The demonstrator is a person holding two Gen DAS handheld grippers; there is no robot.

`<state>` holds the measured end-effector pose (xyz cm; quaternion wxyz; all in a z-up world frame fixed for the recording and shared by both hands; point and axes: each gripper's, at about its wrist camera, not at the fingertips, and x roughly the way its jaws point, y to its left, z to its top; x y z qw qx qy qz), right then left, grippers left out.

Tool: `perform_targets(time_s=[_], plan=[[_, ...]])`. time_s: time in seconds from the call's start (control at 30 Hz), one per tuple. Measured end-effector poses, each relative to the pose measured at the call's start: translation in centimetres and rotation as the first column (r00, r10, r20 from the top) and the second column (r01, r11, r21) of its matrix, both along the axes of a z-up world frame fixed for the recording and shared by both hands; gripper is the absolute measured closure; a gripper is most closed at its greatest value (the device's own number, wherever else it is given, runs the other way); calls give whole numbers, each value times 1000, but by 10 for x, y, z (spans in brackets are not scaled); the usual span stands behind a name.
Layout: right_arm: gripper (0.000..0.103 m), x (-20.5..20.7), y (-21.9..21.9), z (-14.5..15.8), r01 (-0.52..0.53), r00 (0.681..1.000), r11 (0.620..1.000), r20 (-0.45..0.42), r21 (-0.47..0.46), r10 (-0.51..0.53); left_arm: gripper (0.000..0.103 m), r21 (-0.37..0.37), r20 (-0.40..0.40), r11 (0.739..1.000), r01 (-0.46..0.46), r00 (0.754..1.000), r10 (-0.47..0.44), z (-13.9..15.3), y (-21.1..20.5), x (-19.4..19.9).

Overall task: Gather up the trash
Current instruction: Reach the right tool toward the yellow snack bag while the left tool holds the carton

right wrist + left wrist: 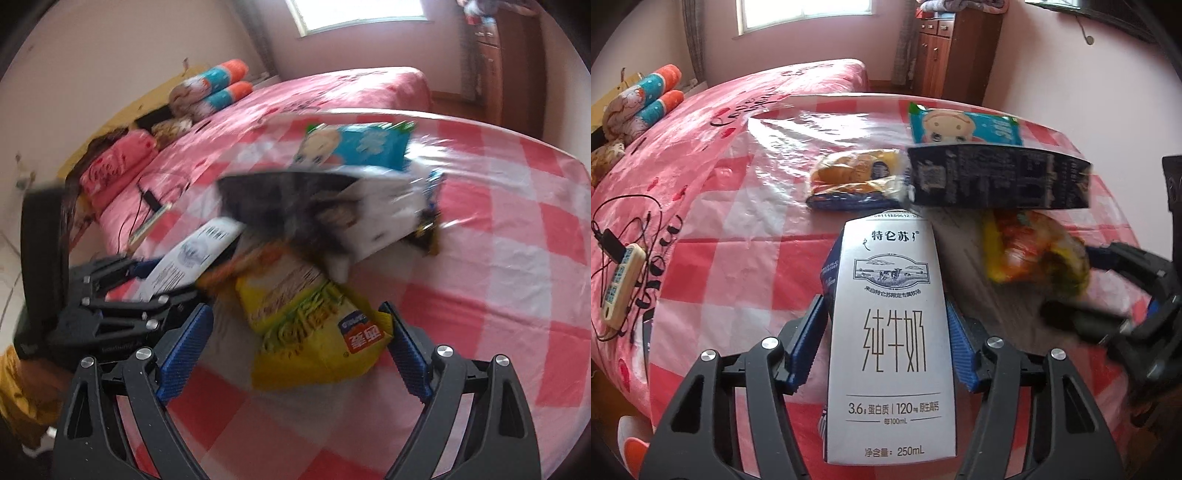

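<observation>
Two grippers in frame, both over the table with the pink-and-white checked plastic cover (738,206). Left gripper (888,339) is clamped on a white 250mL milk carton (890,332), blue pads (805,343) pressed against both of its sides, carton upright between the fingers and reaching past the tips. Right gripper (299,354) has its jaws spread wide around the near end of a yellow instant noodle packet (314,332); right pad (408,354) looks to be at the packet's corner, left pad stands off it, so no firm grip visible. Right wrist view is motion-blurred. From the left wrist camera the right gripper (1115,295) sits off to the right, just behind the same noodle packet (1034,251), also blurred. Beyond the carton tip: a dark box (997,177) lying on its side, overlapping the noodle packet's far end; left of it, touching, a wrapped bread bun in a clear packet (853,177); behind the box a blue snack bag with a cartoon face (960,127). In the right wrist view the box (332,206) is smeared but rests over the packet's far end, blue snack bag (358,147) just behind it. Behind the table: bed with a pink quilt (720,110), a remote control (622,280) lying on it among black cables.
</observation>
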<state>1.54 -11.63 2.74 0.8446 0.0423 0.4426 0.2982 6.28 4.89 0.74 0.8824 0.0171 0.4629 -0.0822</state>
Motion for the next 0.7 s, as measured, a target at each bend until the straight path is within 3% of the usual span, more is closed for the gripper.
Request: perform_targets(time_s=[0.17,0.7], plan=[[26,-19,11,-1,-12,1000,1000,23,-24,13,41,-2,-4,1000,29,1000,-29,0,-4,-11],[31,-69,-22,0,73,997,997,-13,37,-72,41,-58,-14,991,122,992,-123,-2,-23,-62]])
